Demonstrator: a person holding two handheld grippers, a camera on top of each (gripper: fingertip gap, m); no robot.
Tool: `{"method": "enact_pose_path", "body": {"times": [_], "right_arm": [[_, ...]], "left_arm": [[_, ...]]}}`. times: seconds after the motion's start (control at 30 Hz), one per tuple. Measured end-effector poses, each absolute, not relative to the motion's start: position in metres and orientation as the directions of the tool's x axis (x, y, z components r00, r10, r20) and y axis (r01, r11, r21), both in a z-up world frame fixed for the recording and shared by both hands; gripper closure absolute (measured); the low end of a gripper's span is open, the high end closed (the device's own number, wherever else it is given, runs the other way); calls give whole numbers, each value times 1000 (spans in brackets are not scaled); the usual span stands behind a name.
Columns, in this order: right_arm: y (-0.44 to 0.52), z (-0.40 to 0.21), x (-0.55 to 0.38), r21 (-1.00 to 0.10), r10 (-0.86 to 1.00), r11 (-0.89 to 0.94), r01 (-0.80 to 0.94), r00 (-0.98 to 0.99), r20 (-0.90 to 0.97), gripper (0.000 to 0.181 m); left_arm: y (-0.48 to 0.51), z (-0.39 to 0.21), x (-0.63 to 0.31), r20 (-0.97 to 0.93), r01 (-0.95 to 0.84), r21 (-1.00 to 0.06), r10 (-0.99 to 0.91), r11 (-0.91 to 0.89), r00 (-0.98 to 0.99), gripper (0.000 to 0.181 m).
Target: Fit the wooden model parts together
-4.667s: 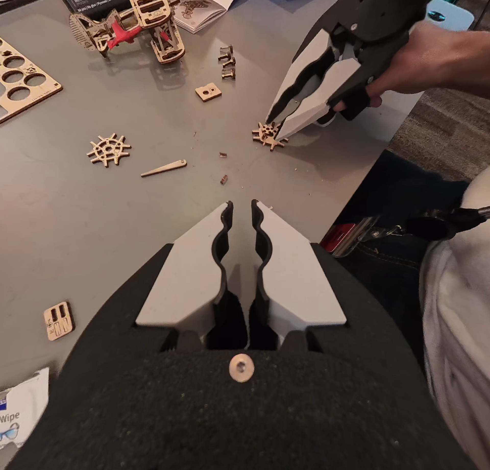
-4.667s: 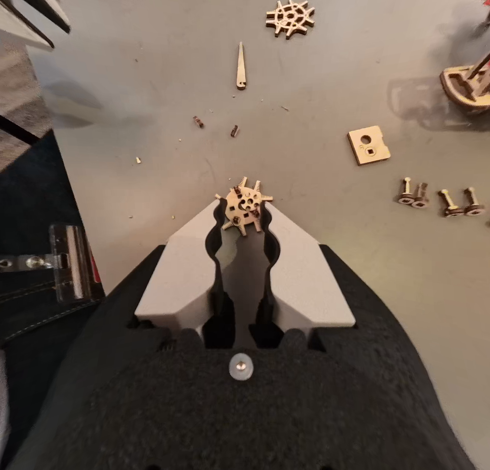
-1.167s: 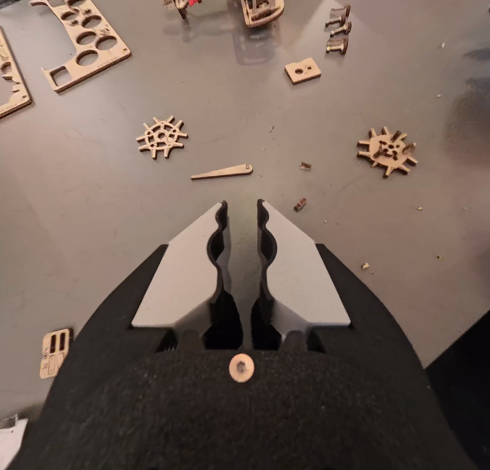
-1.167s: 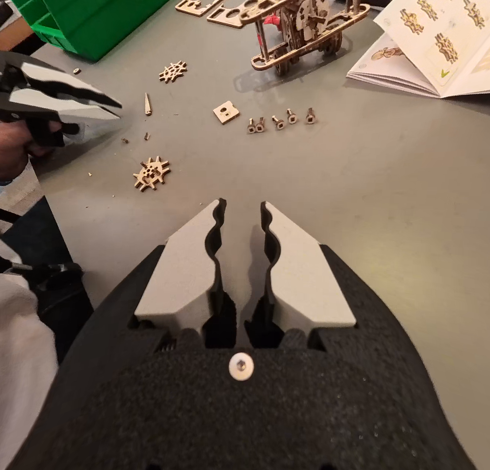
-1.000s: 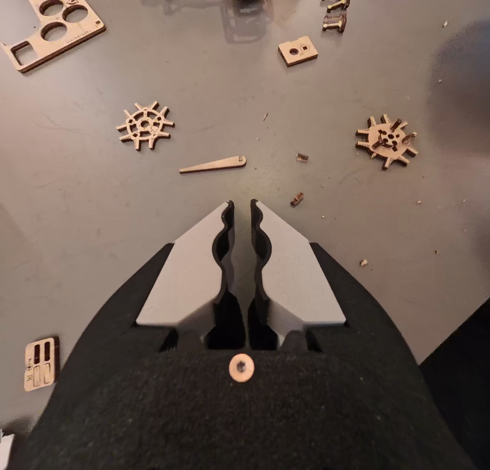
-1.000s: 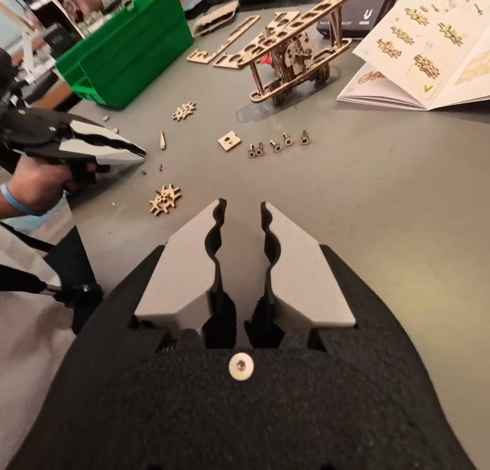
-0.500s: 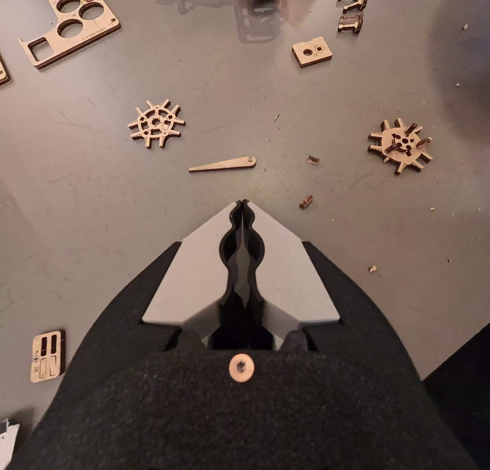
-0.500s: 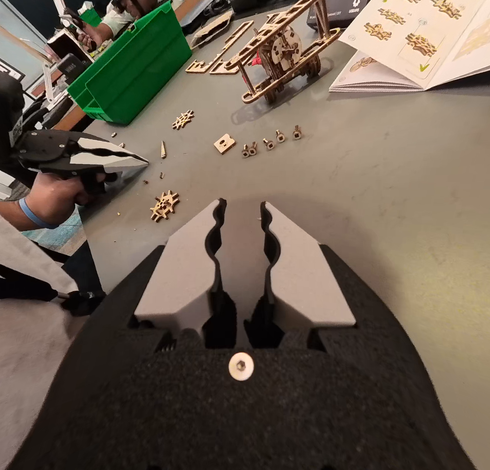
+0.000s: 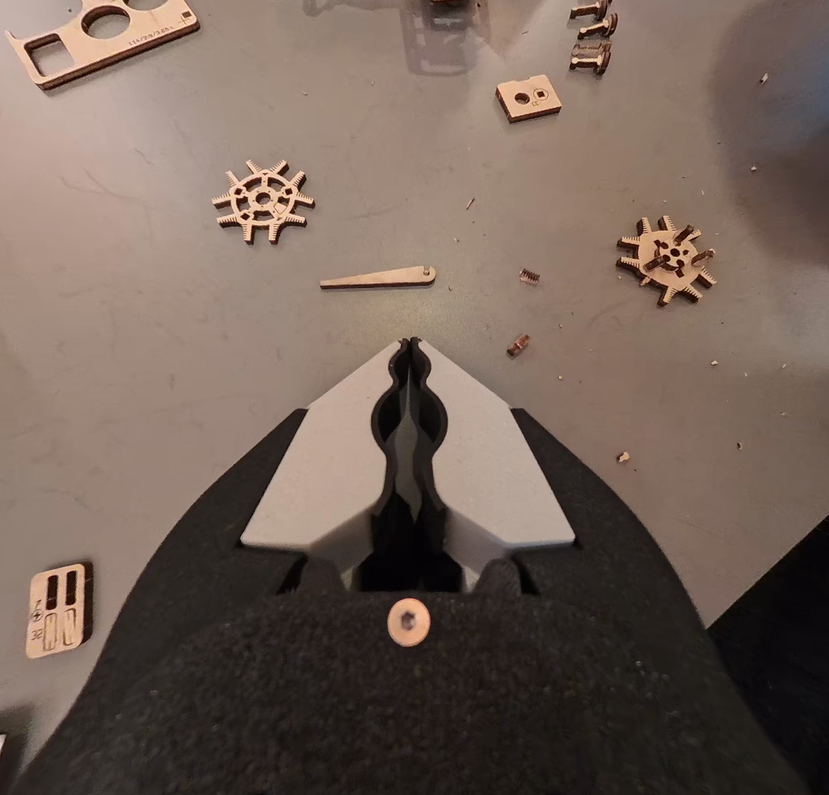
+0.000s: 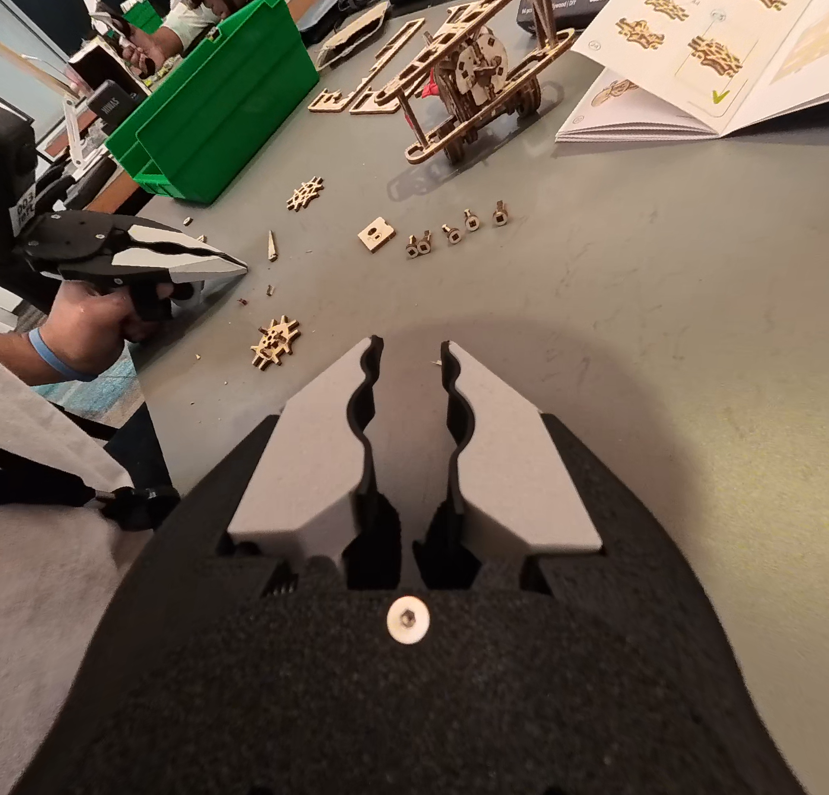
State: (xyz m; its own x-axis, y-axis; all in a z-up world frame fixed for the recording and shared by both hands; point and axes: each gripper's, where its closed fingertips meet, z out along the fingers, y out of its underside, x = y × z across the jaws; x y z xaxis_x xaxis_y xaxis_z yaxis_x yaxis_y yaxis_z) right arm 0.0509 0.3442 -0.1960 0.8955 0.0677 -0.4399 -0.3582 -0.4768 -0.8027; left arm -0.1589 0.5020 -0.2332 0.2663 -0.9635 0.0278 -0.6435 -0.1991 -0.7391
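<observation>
1. Since a second ago the left gripper (image 9: 410, 340) has closed its fingers tip to tip on nothing, hovering over the grey table (image 9: 134, 369).
2. The right gripper (image 10: 410, 347) hangs empty, fingers apart.
3. The pegged gear (image 9: 667, 259) lies flat, right of the tapered stick (image 9: 377, 277); the spoked gear (image 9: 263, 200) lies left.
4. The wooden biplane (image 10: 471, 64) stands beyond.

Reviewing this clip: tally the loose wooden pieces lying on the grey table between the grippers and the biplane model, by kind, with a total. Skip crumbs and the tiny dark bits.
Spoked gear wheels: 2
Tapered stick: 1
Small square plate with two holes: 1
Short pegs: 5
Total: 9
</observation>
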Motion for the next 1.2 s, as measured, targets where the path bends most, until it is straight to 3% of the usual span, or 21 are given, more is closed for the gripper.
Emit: {"method": "enact_pose_path", "body": {"times": [1.2], "right_arm": [[343, -200, 53, -780, 44, -491, -387, 884, -466, 156]], "left_arm": [[502, -233, -159, 11, -647, -739, -964, -187, 266, 181]]}}
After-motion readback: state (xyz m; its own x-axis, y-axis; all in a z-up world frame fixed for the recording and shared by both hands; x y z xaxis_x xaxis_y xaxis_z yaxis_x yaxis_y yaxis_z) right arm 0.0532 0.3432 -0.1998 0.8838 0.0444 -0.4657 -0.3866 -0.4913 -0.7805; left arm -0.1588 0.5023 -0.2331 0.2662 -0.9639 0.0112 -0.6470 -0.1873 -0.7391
